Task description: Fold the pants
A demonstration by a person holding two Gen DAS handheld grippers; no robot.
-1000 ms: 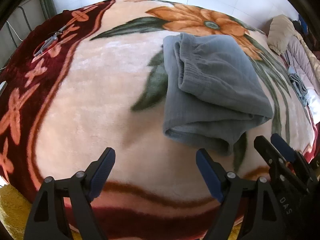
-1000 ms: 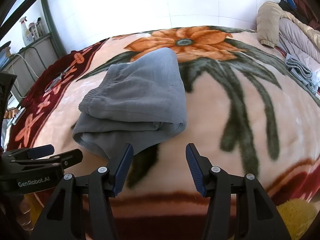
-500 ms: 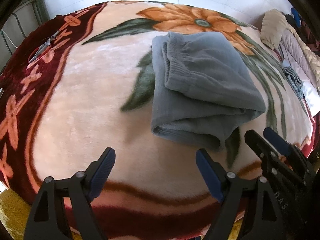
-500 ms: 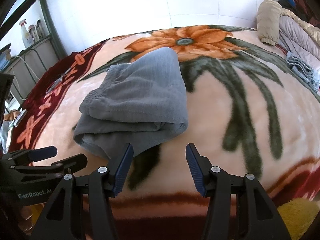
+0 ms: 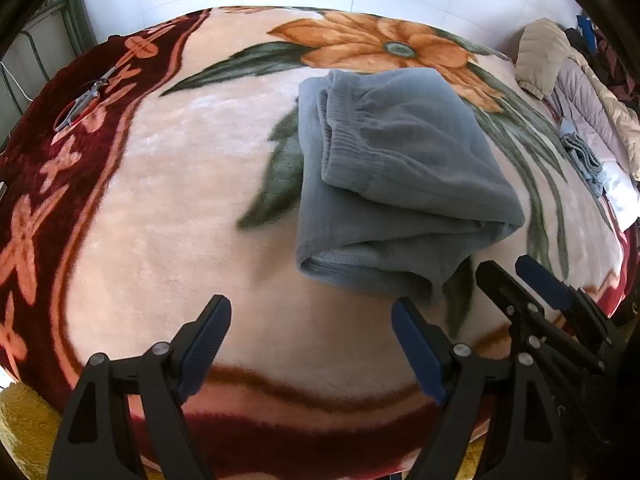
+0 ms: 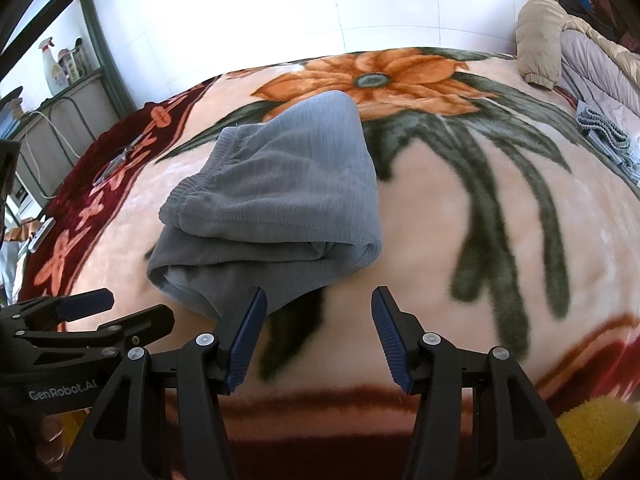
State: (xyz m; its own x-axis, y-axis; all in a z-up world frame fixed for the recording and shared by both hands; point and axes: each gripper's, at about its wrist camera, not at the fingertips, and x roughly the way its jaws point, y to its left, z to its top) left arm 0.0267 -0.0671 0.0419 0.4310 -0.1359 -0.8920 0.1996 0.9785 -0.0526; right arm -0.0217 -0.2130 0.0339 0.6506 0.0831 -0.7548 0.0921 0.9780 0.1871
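Both tongs are spread and hold nothing: left tongs (image 5: 310, 340), right tongs (image 6: 318, 316). Just beyond them, on the bed's plush floral blanket (image 6: 500, 200), lie the grey sweatpants (image 6: 272, 216), folded into a soft, ribbed bundle. Its long axis runs away from the tongs, waistband uppermost. The right tongs look nearer its near hem.
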